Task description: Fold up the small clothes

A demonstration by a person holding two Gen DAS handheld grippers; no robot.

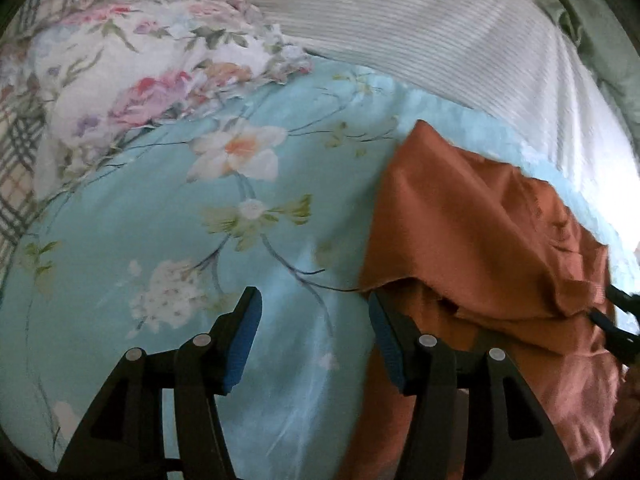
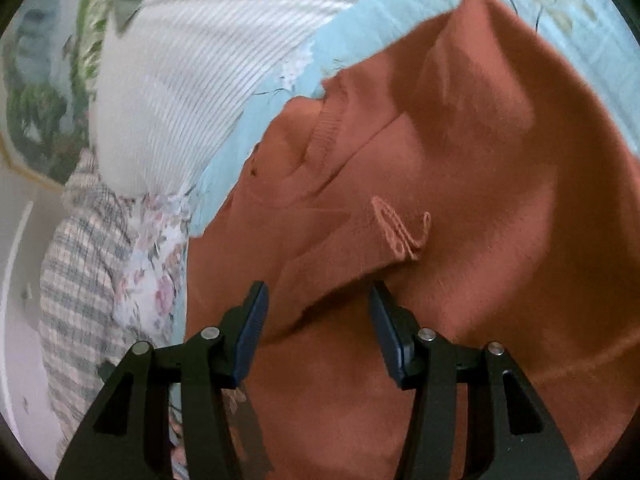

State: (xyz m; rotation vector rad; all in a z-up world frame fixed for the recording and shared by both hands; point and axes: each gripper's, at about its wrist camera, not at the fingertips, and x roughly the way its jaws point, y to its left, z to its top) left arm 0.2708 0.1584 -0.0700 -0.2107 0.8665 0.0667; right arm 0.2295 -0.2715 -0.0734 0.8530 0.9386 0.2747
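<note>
A rust-orange knit garment (image 1: pixel 472 220) lies crumpled on the light blue flowered bedsheet (image 1: pixel 180 248). In the left wrist view it fills the right side, with one layer folded over another. My left gripper (image 1: pixel 313 296) is open above the bare sheet. Its right finger sits at the garment's left edge and nothing lies between the pads. In the right wrist view the garment (image 2: pixel 460 140) fills most of the picture, showing a ribbed neckband (image 2: pixel 328 128) and a small stitched loop (image 2: pixel 400 232). My right gripper (image 2: pixel 318 286) is open just over a fold edge of the garment, pads apart from it.
A white ribbed cloth (image 1: pixel 440 40) lies behind the garment. A flowered pillow (image 1: pixel 120 80) and a plaid cloth (image 1: pixel 24 152) lie at the far left. A dark piece of the other gripper (image 1: pixel 618 320) shows at the right edge. The bed's edge and a pale wall (image 2: pixel 20 280) are at the left.
</note>
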